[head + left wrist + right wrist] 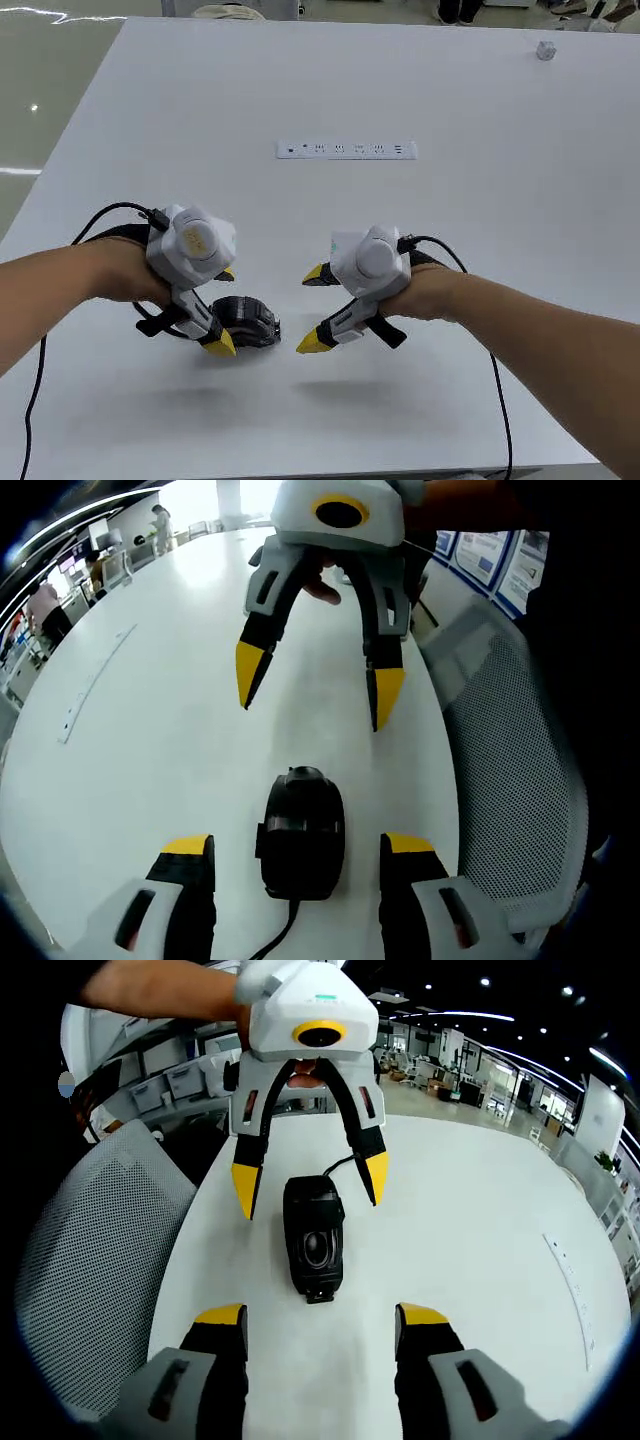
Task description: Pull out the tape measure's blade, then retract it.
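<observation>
Black tape measure (302,830) between wide-open left fingers (190,875)

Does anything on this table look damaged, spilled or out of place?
Nothing stands out. The black tape measure lies flat on the white table between the open left tongs, its blade not pulled out. The right tongs are open, facing it. The white power strip lies straight farther back. A small pale object sits far back, unidentifiable.

Tape measure (313,1237) probably plastic, tabletop (450,230) smooth
</observation>
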Demonstrator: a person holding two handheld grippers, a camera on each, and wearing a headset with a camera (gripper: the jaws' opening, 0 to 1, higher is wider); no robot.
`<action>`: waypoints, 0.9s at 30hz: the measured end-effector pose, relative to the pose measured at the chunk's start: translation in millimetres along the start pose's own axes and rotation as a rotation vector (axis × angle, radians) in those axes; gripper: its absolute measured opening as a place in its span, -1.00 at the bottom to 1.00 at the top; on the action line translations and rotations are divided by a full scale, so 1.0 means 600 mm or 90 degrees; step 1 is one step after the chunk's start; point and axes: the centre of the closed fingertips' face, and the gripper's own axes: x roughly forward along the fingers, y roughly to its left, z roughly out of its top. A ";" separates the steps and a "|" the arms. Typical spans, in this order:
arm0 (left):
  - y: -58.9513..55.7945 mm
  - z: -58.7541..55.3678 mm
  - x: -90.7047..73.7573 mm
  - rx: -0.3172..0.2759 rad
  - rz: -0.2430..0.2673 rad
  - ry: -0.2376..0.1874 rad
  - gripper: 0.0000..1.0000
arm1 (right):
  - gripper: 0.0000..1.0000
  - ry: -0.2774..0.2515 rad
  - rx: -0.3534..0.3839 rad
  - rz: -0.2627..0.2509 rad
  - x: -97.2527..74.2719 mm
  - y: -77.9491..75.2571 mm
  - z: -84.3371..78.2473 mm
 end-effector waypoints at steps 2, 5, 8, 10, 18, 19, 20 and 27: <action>0.001 -0.001 0.005 0.002 0.000 0.010 0.16 | 0.16 0.007 -0.001 0.008 0.009 0.001 0.000; 0.000 -0.001 0.013 0.010 0.001 0.018 0.11 | 0.12 0.020 -0.004 0.017 0.023 0.002 -0.003; 0.001 -0.007 0.025 0.025 0.000 0.031 0.06 | 0.06 0.045 -0.011 0.027 0.036 0.006 -0.015; 0.009 -0.023 0.026 0.062 0.007 0.068 -0.27 | 0.03 0.051 -0.013 0.029 0.040 0.006 -0.016; 0.008 -0.018 0.029 0.022 0.007 0.006 -0.34 | -0.14 0.086 -0.029 0.037 0.060 0.005 -0.020; 0.008 -0.017 0.029 0.024 0.006 0.007 -0.34 | -0.17 0.089 -0.030 0.038 0.061 0.006 -0.021; 0.007 -0.017 0.029 0.027 0.006 0.009 -0.34 | -0.21 0.092 -0.030 0.041 0.062 0.006 -0.021; 0.004 -0.017 0.029 0.031 0.011 0.008 -0.34 | -0.35 0.126 -0.049 0.039 0.072 0.000 -0.028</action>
